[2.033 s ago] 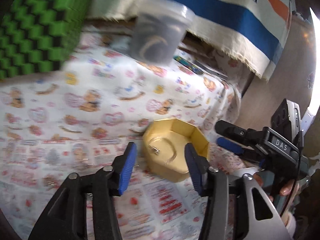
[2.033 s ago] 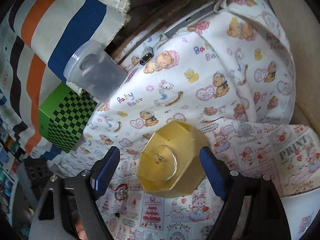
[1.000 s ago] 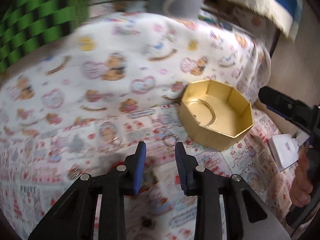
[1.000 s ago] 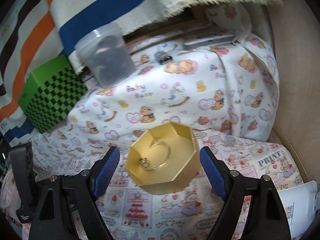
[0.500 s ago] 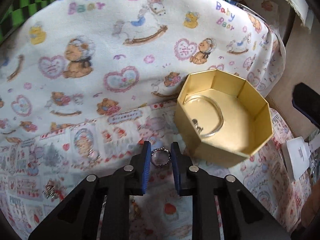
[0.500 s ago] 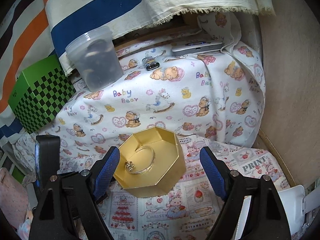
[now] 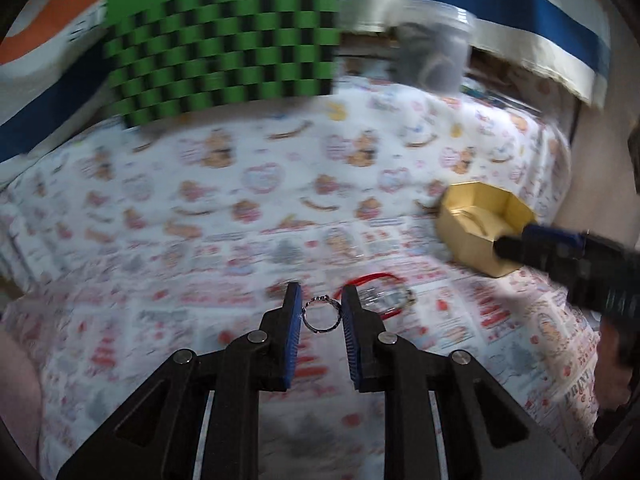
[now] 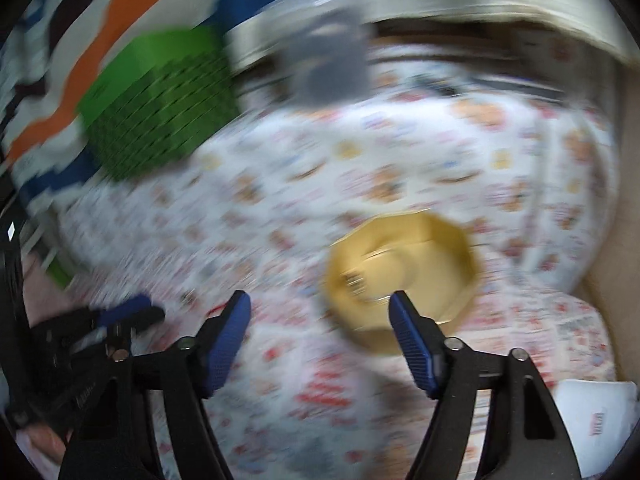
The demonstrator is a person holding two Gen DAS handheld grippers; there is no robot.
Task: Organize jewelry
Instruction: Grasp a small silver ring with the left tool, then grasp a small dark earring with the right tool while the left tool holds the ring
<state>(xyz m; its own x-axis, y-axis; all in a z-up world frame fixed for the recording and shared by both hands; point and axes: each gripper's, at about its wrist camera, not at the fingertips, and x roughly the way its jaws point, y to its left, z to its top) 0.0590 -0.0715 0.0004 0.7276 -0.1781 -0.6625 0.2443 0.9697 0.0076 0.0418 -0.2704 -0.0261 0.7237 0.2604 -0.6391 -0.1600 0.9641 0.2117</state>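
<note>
A small silver ring (image 7: 321,314) is pinched between the blue pads of my left gripper (image 7: 321,312), held above the printed cloth. The gold octagonal box (image 7: 478,226) stands open to the right, with a bangle lying inside it. In the blurred right wrist view the same box (image 8: 404,272) sits just beyond the right finger of my right gripper (image 8: 320,320). Its jaws are closing with nothing between them. The left gripper (image 8: 120,316) shows at that view's left edge. A red cord with a metal ring (image 7: 380,288) lies on the cloth just past the left fingertips.
A green checkered box (image 7: 224,48) and a clear plastic cup (image 7: 434,54) stand at the back against a striped cloth. A white card (image 8: 596,412) lies at the lower right. The bear-print cloth (image 7: 240,200) covers a raised, uneven surface.
The left gripper has lifted the ring off the cloth and drawn back from the gold box, which now sits further right. The right gripper's jaws have narrowed and its view has swung.
</note>
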